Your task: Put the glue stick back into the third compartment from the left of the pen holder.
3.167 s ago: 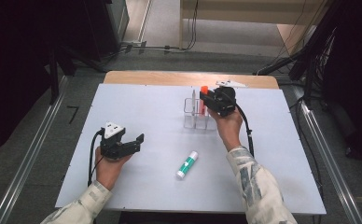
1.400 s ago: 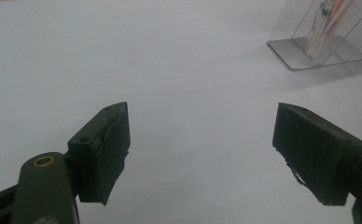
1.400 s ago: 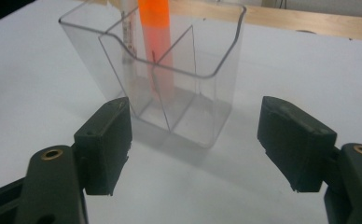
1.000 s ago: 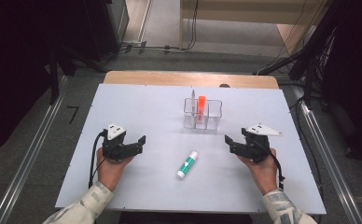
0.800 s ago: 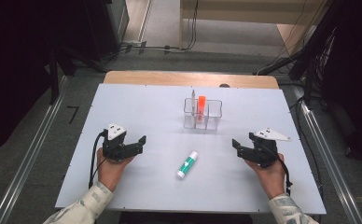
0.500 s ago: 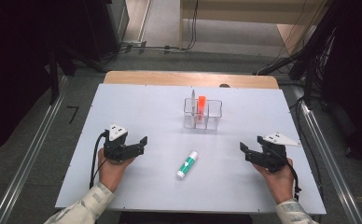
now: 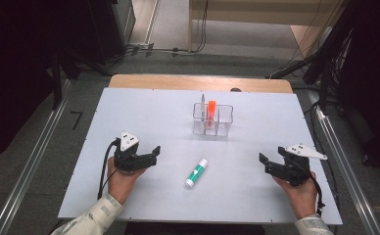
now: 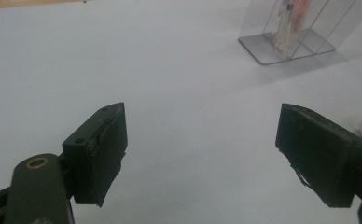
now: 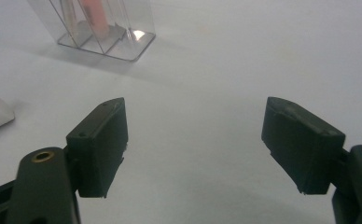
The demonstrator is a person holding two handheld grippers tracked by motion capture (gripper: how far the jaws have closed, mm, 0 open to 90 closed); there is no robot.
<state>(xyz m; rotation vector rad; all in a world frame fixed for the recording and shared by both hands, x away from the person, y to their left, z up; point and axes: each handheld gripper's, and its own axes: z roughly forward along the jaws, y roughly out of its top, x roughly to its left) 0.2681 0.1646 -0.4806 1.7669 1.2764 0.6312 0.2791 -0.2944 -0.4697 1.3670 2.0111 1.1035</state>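
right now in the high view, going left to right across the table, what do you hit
left gripper → glue stick → clear organiser with the orange marker in it → right gripper. Both grippers are open with nothing between the jaws.

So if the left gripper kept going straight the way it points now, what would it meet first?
Probably nothing nearby: the open left gripper faces bare table. The clear organizer sits right of its line, and the glue stick lies off to that side too.

Both hand-held grippers [image 7: 154, 153] [image 7: 265, 164] empty, agape
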